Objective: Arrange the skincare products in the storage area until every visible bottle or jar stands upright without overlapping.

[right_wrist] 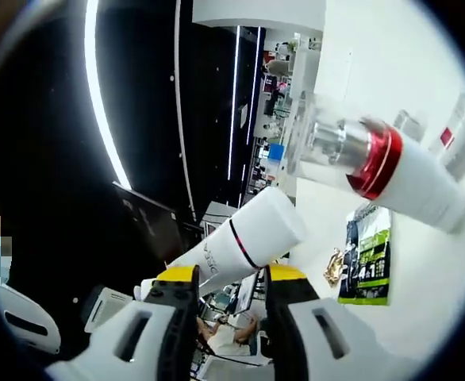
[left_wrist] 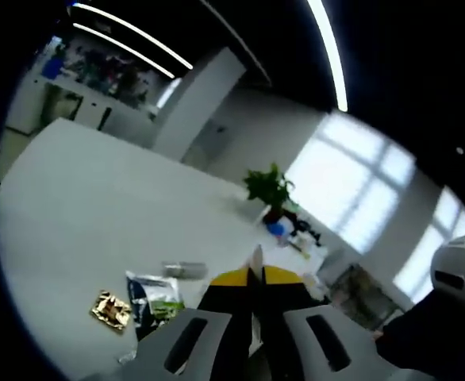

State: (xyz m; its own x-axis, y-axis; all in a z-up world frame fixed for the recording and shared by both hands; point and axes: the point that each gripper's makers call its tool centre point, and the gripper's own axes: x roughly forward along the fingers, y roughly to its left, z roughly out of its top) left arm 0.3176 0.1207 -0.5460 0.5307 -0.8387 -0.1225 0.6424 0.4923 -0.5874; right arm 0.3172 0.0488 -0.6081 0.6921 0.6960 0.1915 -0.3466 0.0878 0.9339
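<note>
right gripper (right_wrist: 228, 290): jaws pinching a white tube (right_wrist: 244, 238), tube lifted off the counter (right_wrist: 447, 262)
left gripper (left_wrist: 256, 278): jaws pressed together, nothing held
red-collared white bottle (right_wrist: 391, 171): lying on its side on counter
green packet (left_wrist: 157, 295): flat on counter

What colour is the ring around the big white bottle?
Shiny red. The ring on the bottle shows best in the right gripper view.
</note>
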